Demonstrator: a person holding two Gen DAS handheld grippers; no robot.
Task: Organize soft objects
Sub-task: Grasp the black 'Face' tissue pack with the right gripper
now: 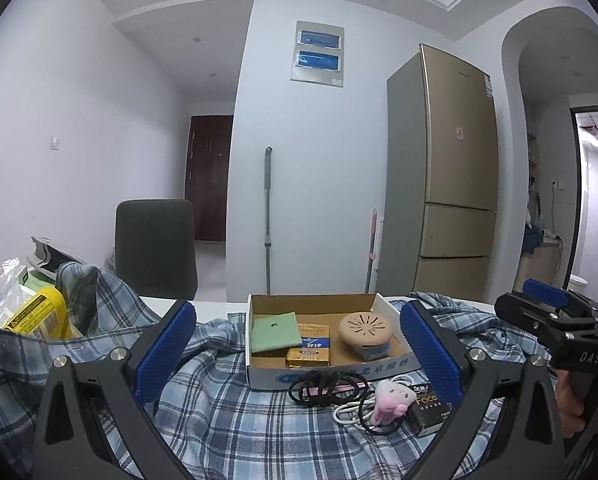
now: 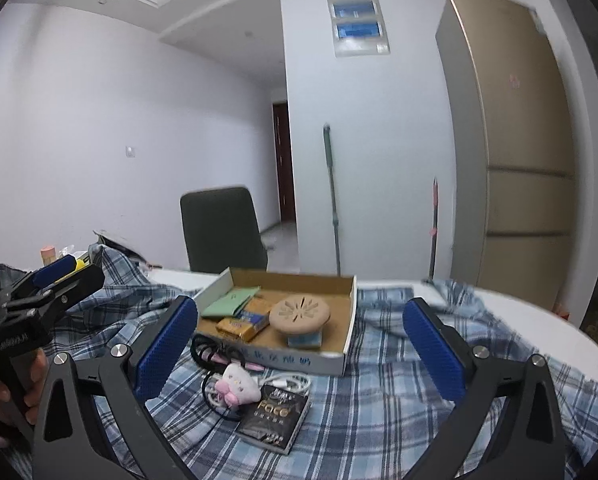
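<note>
A small pink and white plush toy (image 1: pixel 393 398) lies on a blue plaid shirt (image 1: pixel 227 420) spread over the table, in front of a shallow cardboard box (image 1: pixel 323 372). It also shows in the right wrist view (image 2: pixel 237 384). My left gripper (image 1: pixel 299 348) is open and empty, held above the shirt and facing the box. My right gripper (image 2: pixel 299 344) is open and empty, to the right of the left one, facing the same box (image 2: pixel 311 360). The shirt fills the foreground there too (image 2: pixel 379 400).
The box holds a green cloth (image 1: pixel 275 330), gold packets (image 1: pixel 309 356) and a round tan vented item (image 1: pixel 365 328). Black and white cables (image 1: pixel 327 388) and a dark Face packet (image 2: pixel 275 416) lie by the toy. Bags and a yellow package (image 1: pixel 39 316) sit left. A chair (image 1: pixel 155 248) stands behind.
</note>
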